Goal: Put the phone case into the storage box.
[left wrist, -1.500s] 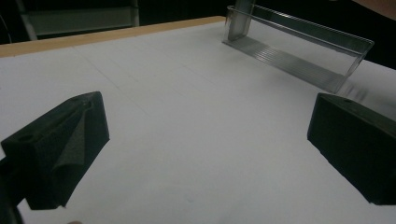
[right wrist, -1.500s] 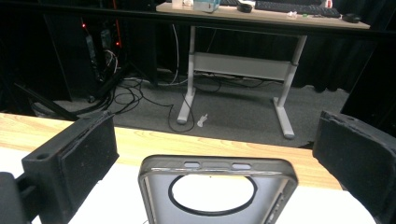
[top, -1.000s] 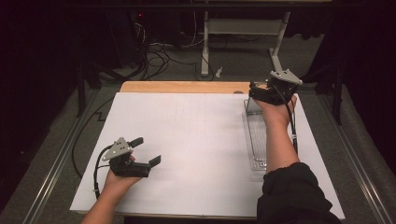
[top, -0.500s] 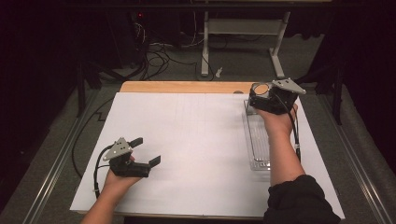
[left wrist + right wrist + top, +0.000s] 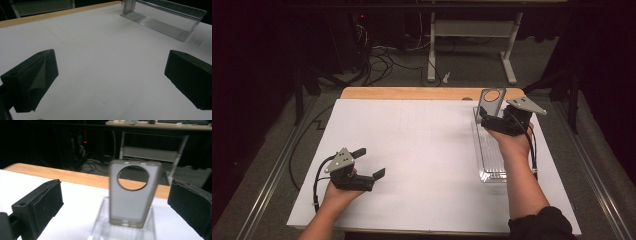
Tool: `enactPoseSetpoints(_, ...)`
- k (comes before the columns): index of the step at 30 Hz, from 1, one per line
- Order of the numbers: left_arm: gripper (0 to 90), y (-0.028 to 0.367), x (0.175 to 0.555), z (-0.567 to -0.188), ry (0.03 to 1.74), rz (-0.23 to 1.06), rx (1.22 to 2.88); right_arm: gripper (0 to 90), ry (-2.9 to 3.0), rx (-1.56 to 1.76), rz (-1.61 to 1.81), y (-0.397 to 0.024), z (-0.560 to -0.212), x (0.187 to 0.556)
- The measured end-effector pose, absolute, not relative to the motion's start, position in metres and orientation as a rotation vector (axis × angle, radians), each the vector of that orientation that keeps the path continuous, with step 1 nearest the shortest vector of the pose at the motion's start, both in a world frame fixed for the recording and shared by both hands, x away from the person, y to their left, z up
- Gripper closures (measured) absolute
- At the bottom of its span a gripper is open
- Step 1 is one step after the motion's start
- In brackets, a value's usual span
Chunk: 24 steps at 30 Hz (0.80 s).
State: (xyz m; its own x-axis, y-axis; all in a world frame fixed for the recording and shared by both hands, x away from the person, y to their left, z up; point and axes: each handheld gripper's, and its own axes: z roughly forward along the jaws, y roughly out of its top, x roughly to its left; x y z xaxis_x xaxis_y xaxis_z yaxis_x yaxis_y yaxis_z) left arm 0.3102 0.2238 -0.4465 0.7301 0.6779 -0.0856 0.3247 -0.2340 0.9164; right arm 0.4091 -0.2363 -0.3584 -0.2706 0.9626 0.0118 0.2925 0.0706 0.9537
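Observation:
A translucent grey phone case [image 5: 135, 205] with a round camera hole stands upright at the far end of a clear plastic tray [image 5: 100, 227]. My right gripper [image 5: 115, 187] is open, its jaws wide apart and short of the case, touching nothing. From above, the case [image 5: 491, 102] rises just beyond the right gripper [image 5: 486, 119] at the tray's [image 5: 492, 167] far end. My left gripper [image 5: 371, 161] rests open on the white sheet at the near left, with nothing in it. Its own view shows the left gripper [image 5: 111, 57] over bare sheet, with the tray [image 5: 162, 23] and case [image 5: 128, 6] far off.
A white sheet [image 5: 422, 160] covers the table, with a strip of bare wood [image 5: 412, 93] along the far edge. Cables and a metal stand leg [image 5: 430, 55] lie on the dark floor beyond. A metal rail [image 5: 277, 170] runs along the table's left side.
The right gripper has turned and drawn back slightly toward the person, and the case has come into sight standing upright at the tray's far end. The left gripper has stayed put.

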Motion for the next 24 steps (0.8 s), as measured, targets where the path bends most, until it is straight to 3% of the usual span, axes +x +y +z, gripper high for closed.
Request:
enactPoseSetpoints(11, 0.2, 0.224, 0.309, -0.445, 0.781, 0.406, 1.844, 0.1, 1.709, 1.156, 1.283, -0.24, -0.354, 0.362)
enactPoseSetpoints(24, 0.2, 0.225, 0.307, -0.444, 0.785, 0.41, 1.835, 0.1, 1.744, 1.107, 1.313, -0.257, -0.374, 0.315)
